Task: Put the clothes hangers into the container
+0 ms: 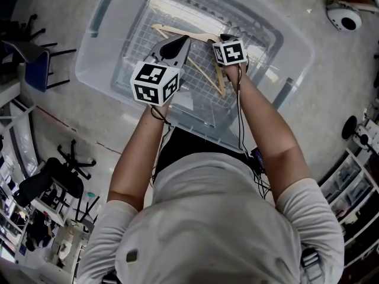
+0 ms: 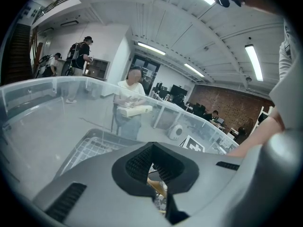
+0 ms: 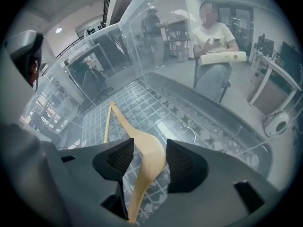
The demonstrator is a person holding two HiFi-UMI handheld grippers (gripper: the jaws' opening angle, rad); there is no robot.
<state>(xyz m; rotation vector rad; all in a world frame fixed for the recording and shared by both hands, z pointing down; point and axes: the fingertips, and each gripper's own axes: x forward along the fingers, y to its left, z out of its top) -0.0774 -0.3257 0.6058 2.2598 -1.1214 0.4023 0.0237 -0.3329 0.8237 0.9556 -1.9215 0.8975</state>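
A clear plastic container (image 1: 95, 70) stands on the floor with a wire grid (image 1: 148, 40) in its bottom. Wooden hangers (image 1: 204, 76) lie on the grid. In the right gripper view one wooden hanger (image 3: 137, 136) runs between the jaws of my right gripper (image 3: 147, 148), which is open, with a gap at the left pad (image 3: 120, 157). The hanger's metal hook (image 3: 191, 131) rests on the grid (image 3: 151, 108). My left gripper (image 1: 177, 43) hovers over the container's left part, shut, with nothing seen in it. From the head view the right gripper (image 1: 227, 40) has its jaws hidden under its marker cube.
A white round device (image 1: 343, 19) sits on the floor at the top right. Office chairs (image 1: 35, 58) stand at the left and shelves (image 1: 355, 176) at the right. A seated person (image 3: 215, 37) is beyond the container's far wall (image 2: 47, 93).
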